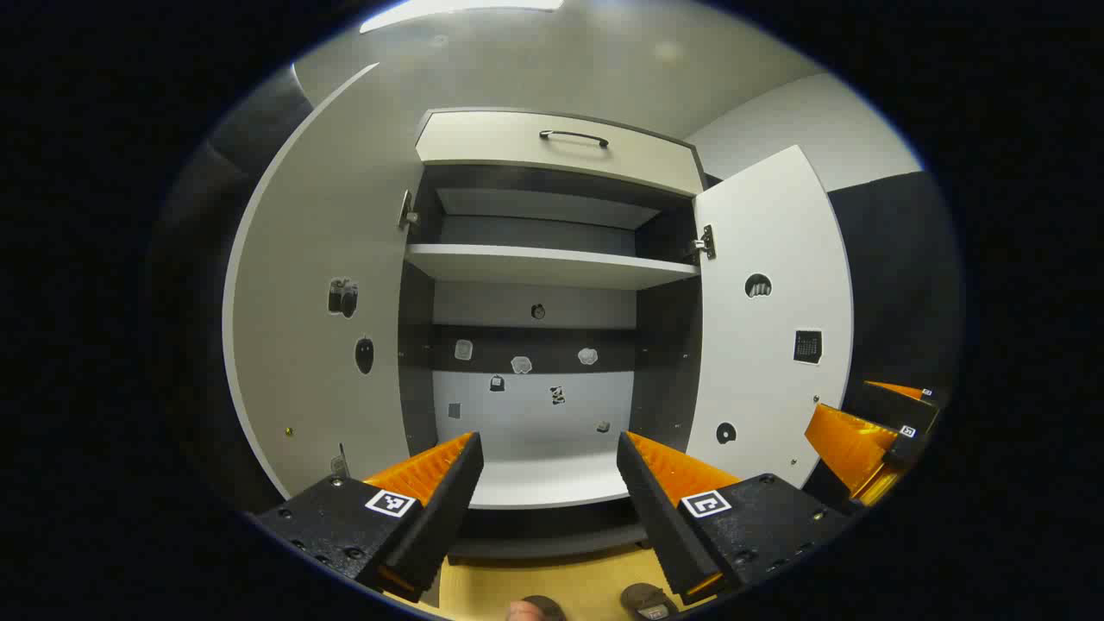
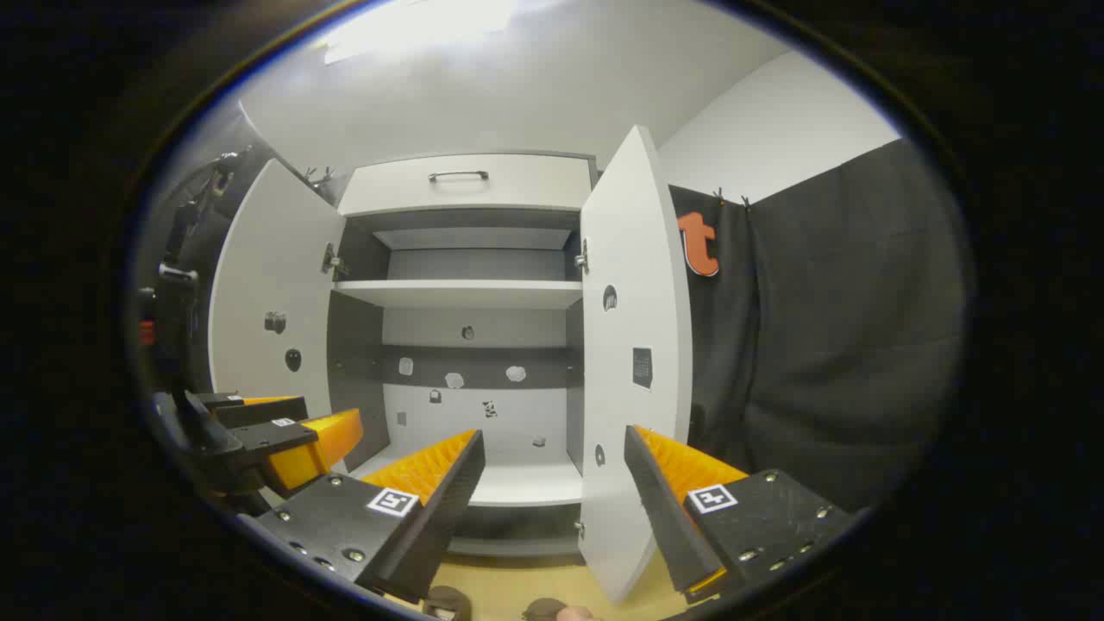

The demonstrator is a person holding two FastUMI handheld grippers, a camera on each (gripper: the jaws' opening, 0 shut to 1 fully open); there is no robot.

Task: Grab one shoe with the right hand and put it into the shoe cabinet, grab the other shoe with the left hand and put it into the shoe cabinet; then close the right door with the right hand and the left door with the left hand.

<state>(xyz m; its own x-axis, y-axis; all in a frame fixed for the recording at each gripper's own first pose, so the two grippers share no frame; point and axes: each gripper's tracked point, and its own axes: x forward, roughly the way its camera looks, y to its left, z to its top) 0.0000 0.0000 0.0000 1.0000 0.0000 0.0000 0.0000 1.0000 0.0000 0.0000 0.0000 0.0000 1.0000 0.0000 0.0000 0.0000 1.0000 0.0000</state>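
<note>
Left gripper [image 1: 549, 466], right gripper [image 2: 552, 461] both released; shoe cabinet [image 1: 552, 267] doors open, shelves bare.

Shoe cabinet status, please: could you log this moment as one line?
cabinet: both doors open, shelves bare | shoes: on floor, not grabbed | left gripper: open | right gripper: open

A staged recording booth is showing here: black cloth wall [image 2: 828, 345] hanging behind a lone white two-door shoe cabinet [image 2: 470, 297] under plain ceiling lighting [image 2: 414, 26].

Matt white shoe cabinet [image 1: 552, 267], metal handle [image 1: 573, 136].
</note>
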